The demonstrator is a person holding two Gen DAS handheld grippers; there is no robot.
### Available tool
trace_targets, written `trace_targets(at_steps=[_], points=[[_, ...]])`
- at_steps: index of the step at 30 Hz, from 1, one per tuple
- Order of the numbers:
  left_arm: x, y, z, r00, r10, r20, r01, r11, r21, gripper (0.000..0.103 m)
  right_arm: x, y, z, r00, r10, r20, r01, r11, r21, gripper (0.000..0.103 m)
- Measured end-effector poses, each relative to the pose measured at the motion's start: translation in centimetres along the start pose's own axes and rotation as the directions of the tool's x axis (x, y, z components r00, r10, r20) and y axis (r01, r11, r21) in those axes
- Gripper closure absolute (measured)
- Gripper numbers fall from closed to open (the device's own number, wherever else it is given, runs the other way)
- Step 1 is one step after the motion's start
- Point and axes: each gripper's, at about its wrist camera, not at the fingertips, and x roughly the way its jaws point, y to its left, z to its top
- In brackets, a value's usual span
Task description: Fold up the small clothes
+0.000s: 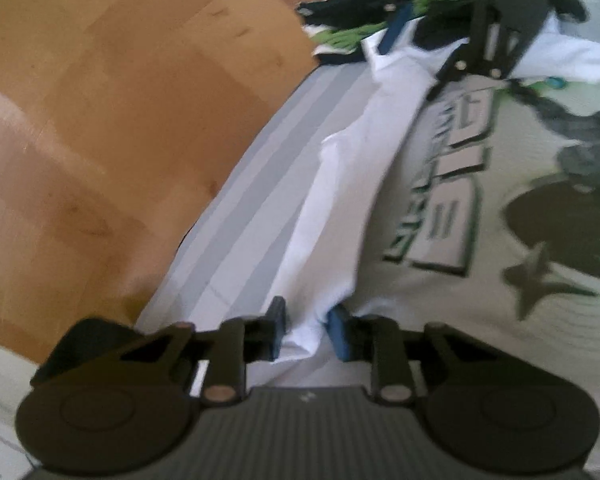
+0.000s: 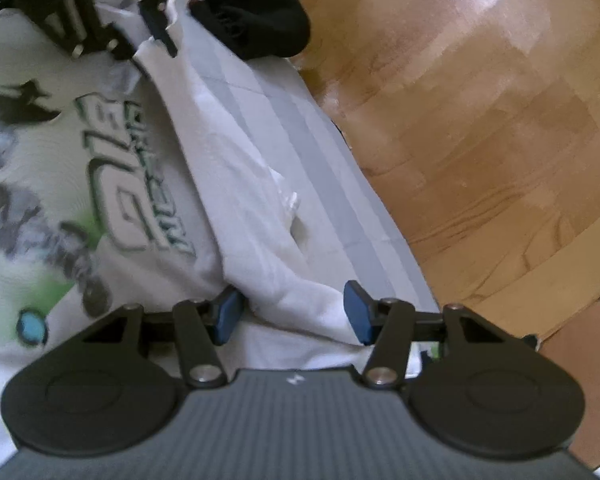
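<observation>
While bunched, white shirt [image 1: 332,216] edge lies between left tongs [image 1: 306,330].

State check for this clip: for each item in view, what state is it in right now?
White printed T-shirt: lying print side up, its side edge bunched into a raised fold.
Left hand-held gripper: pads pinching that white fold.
Right hand-held gripper: pads either side of the same fold; contact unclear.
Striped grey sheet: spread flat under the shirt.
Black garment: crumpled, unfolded, at the sheet's edge.
</observation>
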Motion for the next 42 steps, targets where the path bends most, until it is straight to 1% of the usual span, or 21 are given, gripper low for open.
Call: trace_targets(at_steps=[1,2,5,8,10,12,13,14,15,20,24,28,29,31,33,34,35,37,38,40,42], points=[[0.5,-0.1,-0.1,1.000,0.015,-0.013,-0.015,1.000,0.003,0.078,0.3,-0.1,0.0,1.000,0.005,0.001,-0.005,1.000,0.015,0.074],[0.7,-0.2,-0.1,1.000,0.024,-0.019,-0.024,1.000,0.004,0.084,0.4,0.0,0.1,1.000,0.002,-0.002,-0.002,1.000,0.028,0.086],[-0.4,0.1,-0.1,0.998,0.056,0.022,-0.055,0.998,-0.036,0.087,-0.7,0.4,0.7,0.995,-0.099,0.028,0.098,0.994,0.043,0.089],[-3.4,2.0,0.3,0.983,0.153,0.099,-0.139,0.981,-0.134,0.087,-4.1,0.0,1.8,0.974,-0.203,0.096,0.194,0.976,0.101,0.089],[-6.2,3.8,0.9,0.960,0.239,0.149,-0.197,0.948,-0.249,0.087,-7.1,-0.4,2.7,0.948,-0.274,0.161,0.251,0.956,0.152,0.090],[-9.4,5.0,1.7,0.922,0.335,0.195,-0.252,0.901,-0.354,0.088,-10.4,-0.4,4.1,0.906,-0.358,0.227,0.320,0.928,0.188,0.091],[-11.0,5.1,2.2,0.899,0.381,0.216,-0.281,0.880,-0.384,0.088,-12.0,-0.3,4.7,0.879,-0.402,0.257,0.357,0.911,0.206,0.091],[-12.7,5.0,2.8,0.867,0.436,0.242,-0.316,0.856,-0.410,0.088,-13.7,-0.2,5.4,0.847,-0.447,0.288,0.391,0.891,0.231,0.092],[-14.8,4.7,3.5,0.825,0.496,0.270,-0.354,0.827,-0.436,0.088,-15.3,-0.2,6.1,0.816,-0.486,0.313,0.421,0.870,0.256,0.092],[-23.0,3.2,6.0,0.652,0.671,0.353,-0.450,0.717,-0.532,0.088,-23.8,-0.3,9.0,0.650,-0.641,0.408,0.526,0.767,0.366,0.093],[-30.1,1.9,7.5,0.477,0.783,0.398,-0.518,0.617,-0.593,0.088,-31.0,-0.3,11.7,0.524,-0.699,0.486,0.564,0.713,0.417,0.093],[-36.8,1.1,8.4,0.315,0.846,0.430,-0.542,0.532,-0.650,0.088,-36.9,-0.6,14.1,0.397,-0.735,0.549,0.598,0.661,0.453,0.093],[-38.5,1.0,8.7,0.268,0.859,0.437,-0.551,0.509,-0.661,0.088,-38.1,-0.7,14.8,0.367,-0.740,0.563,0.606,0.650,0.459,0.093],[-40.9,0.8,9.2,0.191,0.875,0.445,-0.572,0.468,-0.674,0.088,-40.6,-0.7,16.1,0.309,-0.748,0.587,0.627,0.624,0.465,0.093],[-43.2,0.8,9.9,0.121,0.883,0.454,-0.592,0.431,-0.681,0.088,-42.4,-1.5,17.1,0.264,-0.751,0.605,0.643,0.604,0.470,0.093],[-44.2,1.0,10.2,0.093,0.885,0.456,-0.600,0.416,-0.684,0.088,-43.4,-1.8,17.4,0.246,-0.753,0.610,0.651,0.595,0.471,0.093],[-44.8,1.2,10.5,0.077,0.886,0.458,-0.605,0.406,-0.684,0.088,-44.2,-2.2,17.8,0.235,-0.753,0.614,0.656,0.589,0.472,0.093],[-46.0,1.6,11.4,0.041,0.888,0.458,-0.624,0.381,-0.682,0.088,-45.5,-3.1,18.6,0.223,-0.752,0.621,0.656,0.587,0.475,0.093],[-46.2,2.0,11.8,0.033,0.888,0.458,-0.634,0.373,-0.678,0.088,-46.0,-3.5,18.9,0.222,-0.751,0.622,0.654,0.588,0.476,0.093],[-46.5,2.4,12.7,0.038,0.890,0.454,-0.654,0.366,-0.662,0.088,-46.1,-4.2,19.3,0.238,-0.749,0.618,0.652,0.595,0.470,0.093],[-45.5,3.3,13.2,0.066,0.891,0.449,-0.672,0.372,-0.640,0.088,-45.3,-5.0,19.1,0.276,-0.745,0.607,0.642,0.613,0.460,0.093]])
